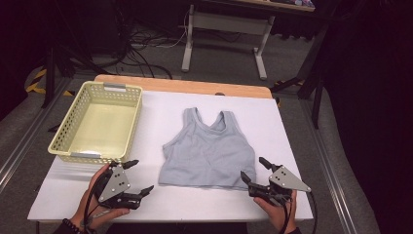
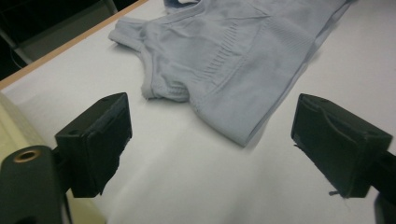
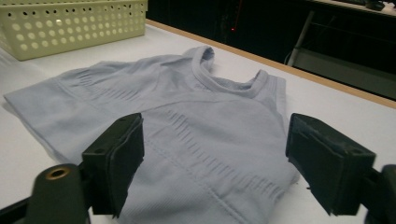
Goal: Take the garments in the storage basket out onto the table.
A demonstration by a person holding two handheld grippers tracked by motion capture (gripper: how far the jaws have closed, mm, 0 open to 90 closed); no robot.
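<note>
A light blue-grey sleeveless top [image 1: 207,151] lies flat in the middle of the white table [image 1: 292,126], straps toward the far edge. My left gripper [image 1: 140,176] is held near the front edge, left of the top's hem, open and empty. In the left gripper view the jaws [image 2: 212,116] stand wide, and the top [image 2: 224,60] has its near corner just ahead of them. My right gripper [image 1: 254,170] is at the top's lower right corner, open. In the right gripper view its jaws [image 3: 217,135] stand apart above the cloth [image 3: 187,107] without pressing on it.
An empty pale yellow perforated basket [image 1: 131,122] stands at the table's far left, and its wall [image 3: 70,28] is in the right gripper view. A wooden strip [image 1: 185,85] edges the table's far side. Beyond it are a white desk frame [image 1: 263,44] and floor cables [image 1: 141,44].
</note>
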